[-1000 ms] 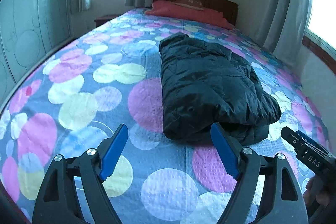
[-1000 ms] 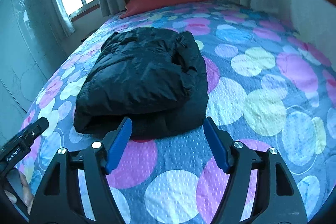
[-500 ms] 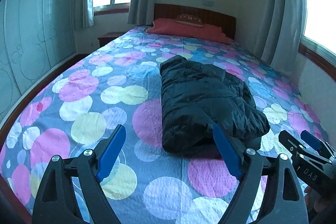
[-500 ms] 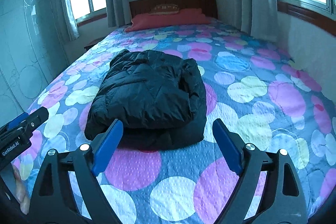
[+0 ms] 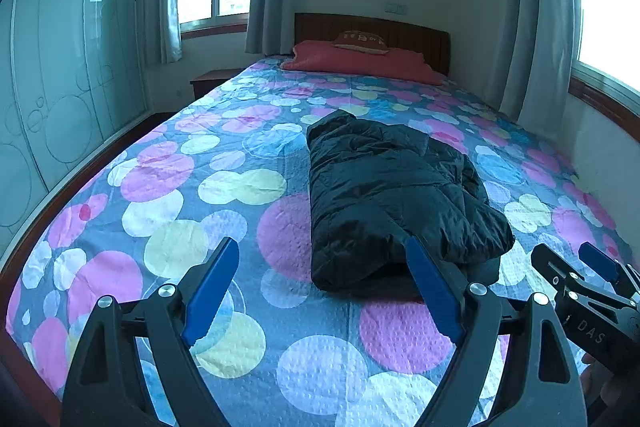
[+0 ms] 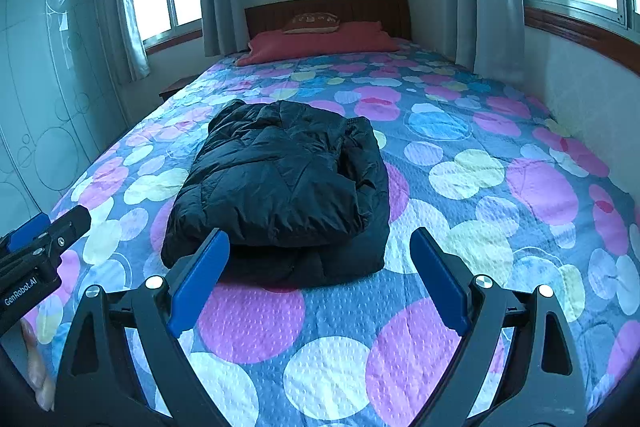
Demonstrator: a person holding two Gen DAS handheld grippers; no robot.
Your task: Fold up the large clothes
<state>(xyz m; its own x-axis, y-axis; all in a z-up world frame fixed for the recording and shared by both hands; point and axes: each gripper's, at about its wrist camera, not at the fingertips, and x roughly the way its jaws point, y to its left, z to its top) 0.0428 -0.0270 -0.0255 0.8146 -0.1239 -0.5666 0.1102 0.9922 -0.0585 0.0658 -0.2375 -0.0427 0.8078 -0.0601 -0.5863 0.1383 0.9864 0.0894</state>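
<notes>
Lying folded into a thick bundle, the black puffer jacket [image 5: 396,199] rests mid-bed on the dotted bedspread [image 5: 168,187].

It looks soft, light, puffy and slick-shelled, likely to spring open, so a deep bite on the doubled near edge seems safest. The left gripper [image 5: 324,287] stands spread and empty; the right gripper [image 6: 320,267] is opening, nothing between its jaws. Both hang short of the jacket; red pillow [image 6: 316,41] lies beyond.

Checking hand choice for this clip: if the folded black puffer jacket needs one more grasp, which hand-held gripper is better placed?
Right, marginally. The right hand-held gripper, jaws opening with nothing between them, frames the black puffer jacket near edge. The left hand-held gripper is open but faces mostly bedspread.
</notes>
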